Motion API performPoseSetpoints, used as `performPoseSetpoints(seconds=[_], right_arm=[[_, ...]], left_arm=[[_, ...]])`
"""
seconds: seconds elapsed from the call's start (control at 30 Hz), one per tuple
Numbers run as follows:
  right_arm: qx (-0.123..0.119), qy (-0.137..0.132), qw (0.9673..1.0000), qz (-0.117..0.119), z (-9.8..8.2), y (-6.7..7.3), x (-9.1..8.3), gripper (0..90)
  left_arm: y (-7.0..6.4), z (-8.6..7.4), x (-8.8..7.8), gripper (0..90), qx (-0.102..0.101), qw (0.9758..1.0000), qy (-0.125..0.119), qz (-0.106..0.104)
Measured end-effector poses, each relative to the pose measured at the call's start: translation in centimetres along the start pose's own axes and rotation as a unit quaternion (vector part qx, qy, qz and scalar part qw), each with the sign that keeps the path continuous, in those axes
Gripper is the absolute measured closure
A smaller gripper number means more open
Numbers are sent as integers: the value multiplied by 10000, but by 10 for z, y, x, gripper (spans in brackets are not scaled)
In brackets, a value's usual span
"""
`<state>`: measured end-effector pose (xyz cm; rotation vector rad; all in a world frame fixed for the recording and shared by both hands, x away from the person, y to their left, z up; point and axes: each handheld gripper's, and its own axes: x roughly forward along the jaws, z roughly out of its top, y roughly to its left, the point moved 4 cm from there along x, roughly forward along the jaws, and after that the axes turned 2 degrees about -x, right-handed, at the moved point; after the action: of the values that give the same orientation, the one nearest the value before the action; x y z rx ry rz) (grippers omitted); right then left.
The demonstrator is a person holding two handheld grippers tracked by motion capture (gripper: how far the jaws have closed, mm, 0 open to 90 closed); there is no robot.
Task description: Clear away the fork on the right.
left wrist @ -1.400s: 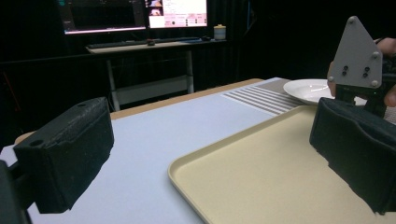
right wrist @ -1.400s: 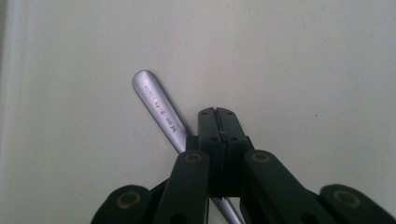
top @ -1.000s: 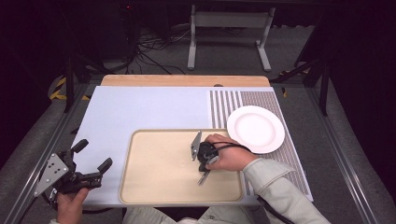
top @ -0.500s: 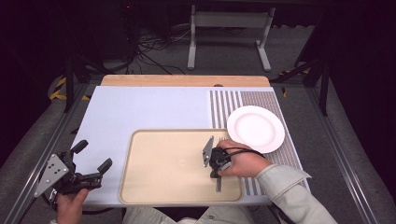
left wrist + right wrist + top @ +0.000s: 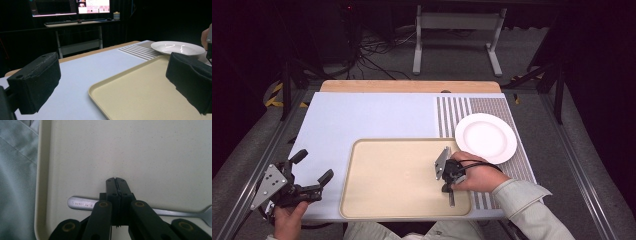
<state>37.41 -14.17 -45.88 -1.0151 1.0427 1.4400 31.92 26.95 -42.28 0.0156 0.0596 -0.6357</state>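
The right gripper [image 5: 116, 180] has its jaws pressed together over a metal fork [image 5: 82, 203], which lies flat on the beige tray [image 5: 387, 170] near its right edge. The left gripper [image 5: 312, 167] hangs with jaws spread wide, empty, beside the tray's left edge. A white plate [image 5: 485, 137] sits just beyond the tray.

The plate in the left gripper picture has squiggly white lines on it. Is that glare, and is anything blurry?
Yes: in the left gripper view the white plate carries bright reflected streaks, and the near black jaws look soft. In the right gripper view the fork on the tray looks slightly fuzzy. In the high view the room behind the table is dark.
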Motion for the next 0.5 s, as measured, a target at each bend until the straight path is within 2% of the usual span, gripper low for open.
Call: performPoseSetpoints(seconds=[0.2, 0.27, 0.37, 0.5], right_arm=[[-16, 54, 10000, 42, -2, 0, -1, 900], [25, -11, 10000, -3, -2, 2, -2, 868], [-27, -380, 9992, -153, 0, 1, -11, 807], [60, -671, 9967, -445, 1, 0, -25, 677]], left_arm=[[0, 0, 0, 5, -4, 10000, -3, 4], [0, 0, 0, 5, -2, 10000, -1, 6], [0, 0, 0, 5, 15, 10000, 15, -2], [0, 0, 0, 5, 22, 10000, 2, 6]])
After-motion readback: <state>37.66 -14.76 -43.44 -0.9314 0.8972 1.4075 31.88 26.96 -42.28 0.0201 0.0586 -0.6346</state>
